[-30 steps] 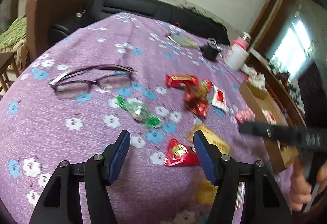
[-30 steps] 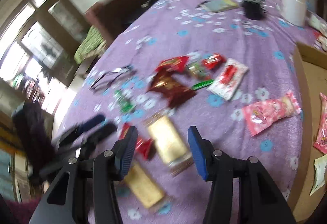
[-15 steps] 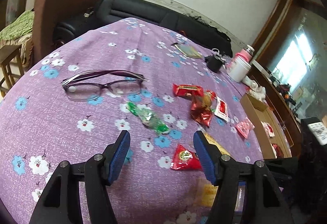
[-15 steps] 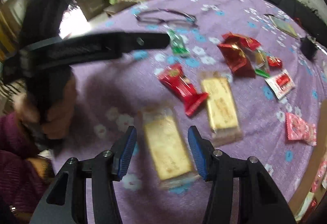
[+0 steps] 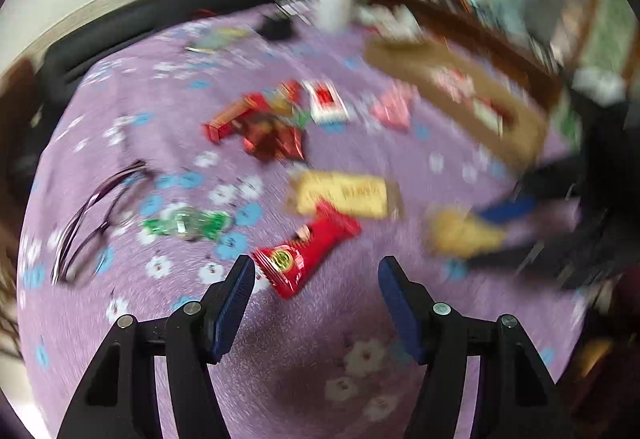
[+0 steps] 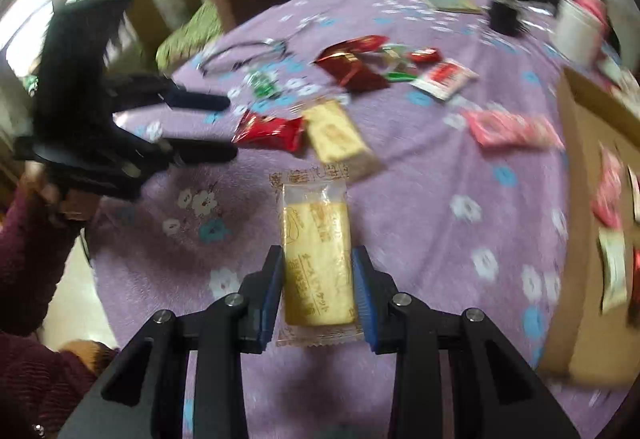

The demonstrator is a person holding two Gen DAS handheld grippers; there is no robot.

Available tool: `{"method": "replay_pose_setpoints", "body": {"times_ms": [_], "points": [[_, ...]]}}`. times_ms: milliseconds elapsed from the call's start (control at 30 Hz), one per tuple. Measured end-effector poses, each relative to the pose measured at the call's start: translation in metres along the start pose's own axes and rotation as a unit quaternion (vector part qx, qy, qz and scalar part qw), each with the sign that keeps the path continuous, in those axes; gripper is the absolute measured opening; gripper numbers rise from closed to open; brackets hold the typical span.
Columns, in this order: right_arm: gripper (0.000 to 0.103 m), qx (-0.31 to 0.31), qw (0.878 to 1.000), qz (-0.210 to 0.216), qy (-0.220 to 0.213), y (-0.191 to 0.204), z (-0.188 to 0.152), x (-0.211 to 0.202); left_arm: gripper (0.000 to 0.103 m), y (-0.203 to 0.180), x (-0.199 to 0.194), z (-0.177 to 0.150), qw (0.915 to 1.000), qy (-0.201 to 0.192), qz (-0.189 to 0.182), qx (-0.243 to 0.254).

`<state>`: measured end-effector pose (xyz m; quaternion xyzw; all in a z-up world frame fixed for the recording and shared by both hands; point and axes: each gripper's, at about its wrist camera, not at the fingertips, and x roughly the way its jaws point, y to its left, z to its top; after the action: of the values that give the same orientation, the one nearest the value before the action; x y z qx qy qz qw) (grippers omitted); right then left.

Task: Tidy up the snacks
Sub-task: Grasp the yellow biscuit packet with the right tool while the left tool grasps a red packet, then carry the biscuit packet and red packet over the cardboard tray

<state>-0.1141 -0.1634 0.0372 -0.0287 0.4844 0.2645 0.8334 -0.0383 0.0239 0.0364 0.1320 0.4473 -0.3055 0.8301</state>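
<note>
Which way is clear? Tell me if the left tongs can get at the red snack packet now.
Probably yes. The left tongs are open with nothing between them, and the red snack packet lies flat on the purple cloth just ahead of the tips. Only its far end touches the yellow biscuit pack; nothing covers it.

A purple cloth with blue and white flowers [image 6: 420, 175] covered the table. Ahead of the right jaws, a second yellow cracker pack [image 6: 338, 137] lay on it, touching a red wrapper [image 6: 272, 131] to its left. Beyond those sat a cluster of red and white packets [image 6: 384, 67], with glasses [image 6: 244, 53] and a green candy [image 6: 262, 83] further left. A pink packet [image 6: 512, 129] lay to the right, near a cardboard box [image 6: 576, 199].
</note>
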Motion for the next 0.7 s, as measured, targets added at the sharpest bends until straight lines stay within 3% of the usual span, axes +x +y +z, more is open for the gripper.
{"method": "replay_pose_setpoints", "body": {"times_ms": [67, 167, 300, 333, 433, 600, 700], "points": [[0.033, 0.021, 1.0, 0.007, -0.009, -0.008, -0.003, -0.006, 0.068, 0.003, 0.01, 0.006, 0.9998, 0.011, 0.013, 0.009], [0.033, 0.044, 0.999, 0.015, -0.018, -0.015, -0.01, -0.016, 0.067, 0.005, 0.016, 0.014, 0.9996, 0.01, 0.002, 0.026], [0.033, 0.058, 0.998, 0.017, -0.028, -0.022, -0.015, -0.026, 0.03, 0.011, 0.032, 0.02, 0.999, 0.038, 0.001, 0.02], [0.033, 0.06, 0.998, 0.017, -0.031, -0.024, -0.016, -0.027, 0.026, 0.011, 0.033, 0.018, 0.999, 0.039, 0.006, 0.019], [0.033, 0.069, 0.997, 0.02, -0.035, -0.025, -0.019, -0.03, 0.023, 0.007, 0.028, 0.011, 0.9996, 0.027, 0.009, -0.002], [0.033, 0.088, 0.995, 0.025, -0.039, -0.029, -0.019, -0.024, 0.023, -0.006, 0.024, -0.001, 0.9941, 0.007, 0.073, -0.08], [0.033, 0.098, 0.994, 0.024, -0.039, -0.028, -0.017, -0.02, 0.023, -0.011, 0.025, -0.002, 0.9905, -0.004, 0.094, -0.101]]}}
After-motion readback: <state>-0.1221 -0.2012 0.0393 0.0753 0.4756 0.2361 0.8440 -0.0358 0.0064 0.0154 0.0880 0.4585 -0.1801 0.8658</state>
